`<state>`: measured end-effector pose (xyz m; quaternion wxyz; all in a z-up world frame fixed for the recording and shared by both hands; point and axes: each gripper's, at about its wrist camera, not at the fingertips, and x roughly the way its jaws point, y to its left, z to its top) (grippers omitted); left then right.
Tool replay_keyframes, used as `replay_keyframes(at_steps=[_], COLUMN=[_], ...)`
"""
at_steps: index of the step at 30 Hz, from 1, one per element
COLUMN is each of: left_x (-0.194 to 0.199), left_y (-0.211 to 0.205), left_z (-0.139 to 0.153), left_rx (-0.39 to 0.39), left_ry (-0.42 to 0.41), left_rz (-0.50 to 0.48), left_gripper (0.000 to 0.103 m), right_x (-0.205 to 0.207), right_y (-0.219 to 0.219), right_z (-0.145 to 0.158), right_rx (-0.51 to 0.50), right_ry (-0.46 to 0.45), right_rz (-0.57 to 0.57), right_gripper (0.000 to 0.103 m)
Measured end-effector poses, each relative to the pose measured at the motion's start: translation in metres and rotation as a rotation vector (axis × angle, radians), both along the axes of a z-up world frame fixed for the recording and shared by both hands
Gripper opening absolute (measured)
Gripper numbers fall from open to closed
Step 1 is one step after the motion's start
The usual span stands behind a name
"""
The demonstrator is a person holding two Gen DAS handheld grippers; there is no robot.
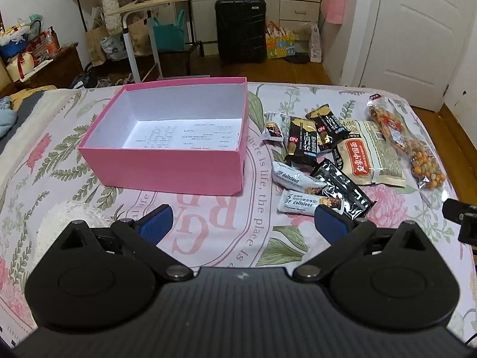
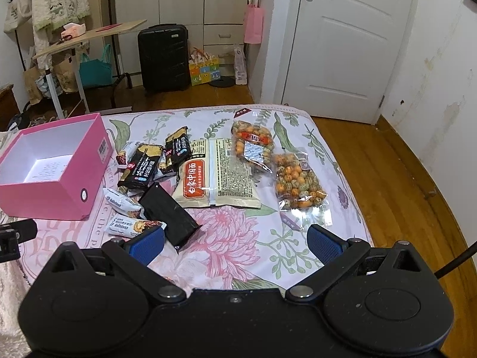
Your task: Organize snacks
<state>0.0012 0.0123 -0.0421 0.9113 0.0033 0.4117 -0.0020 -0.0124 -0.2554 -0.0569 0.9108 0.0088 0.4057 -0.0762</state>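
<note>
Both the left tool and the right tool are being held spread wide and empty above the floral cotton bedsheet. Glossy crinkled plastic snack packets are being left beside the rectangular pink cardboard box.

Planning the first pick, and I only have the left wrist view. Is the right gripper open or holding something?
Observer: Open; the right gripper has its blue pads spread, with only flowered bedsheet between them.
Operator: What's on the pink cardboard box side facing the snacks?
Observer: A white barcode label and a round hole.
Operator: Are the orange coated nuts in one bag?
Observer: Two: a farther clear bag and a nearer clear bag, ends meeting.
</note>
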Motion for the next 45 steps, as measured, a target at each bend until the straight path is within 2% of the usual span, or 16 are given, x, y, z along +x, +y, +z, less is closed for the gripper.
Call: replay_keyframes(at_steps=[5, 9, 18, 24, 28, 30, 32, 34, 37, 38, 40, 44, 45], left_x=[0.002, 0.002, 0.001, 0.009, 0.023, 0.036, 0.053, 0.068, 0.083, 0.087, 0.094, 0.101, 0.102], left_y=[0.002, 0.006, 0.006, 0.007, 0.004, 0.001, -0.007, -0.014, -0.025, -0.027, -0.029, -0.036, -0.039], left_z=[-0.002, 0.000, 0.001, -0.002, -0.002, -0.004, -0.010, -0.018, -0.040, -0.050, -0.071, -0.108, -0.114], left_rx=[-0.013, -0.068, -0.081, -0.130, -0.160, -0.192, -0.181, -0.189, -0.153, -0.156, -0.204, -0.284, -0.291], left_ry=[0.024, 0.036, 0.052, 0.070, 0.075, 0.071, 0.088, 0.088, 0.096, 0.105, 0.139, 0.181, 0.176], left_rz=[0.001, 0.002, 0.008, 0.016, 0.032, 0.048, 0.053, 0.062, 0.107, 0.128, 0.169, 0.216, 0.218], left_gripper=[0.103, 0.103, 0.103, 0.103, 0.103, 0.103, 0.102, 0.101, 0.099, 0.097, 0.091, 0.078, 0.077], right_x=[0.001, 0.000, 0.000, 0.002, 0.009, 0.017, 0.026, 0.037, 0.062, 0.072, 0.098, 0.146, 0.156], right_y=[0.000, 0.000, 0.000, -0.006, -0.012, -0.011, -0.011, -0.015, -0.028, -0.031, -0.028, -0.006, 0.000], right_z=[-0.001, -0.002, -0.003, -0.006, -0.007, -0.010, -0.014, -0.014, -0.014, -0.016, -0.025, -0.053, -0.062], right_rx=[-0.006, -0.003, 0.007, 0.021, 0.033, -0.029, -0.074, -0.019, 0.199, 0.258, 0.339, 0.419, 0.430], right_ry=[0.009, 0.009, 0.014, 0.010, -0.071, -0.141, -0.219, -0.288, -0.320, -0.304, -0.228, -0.062, -0.020], right_rz=[-0.006, -0.005, 0.000, 0.013, 0.074, 0.120, 0.218, 0.341, 0.424, 0.441, 0.497, 0.617, 0.644], right_gripper=[0.103, 0.103, 0.103, 0.103, 0.102, 0.103, 0.103, 0.101, 0.098, 0.096, 0.084, 0.067, 0.058])
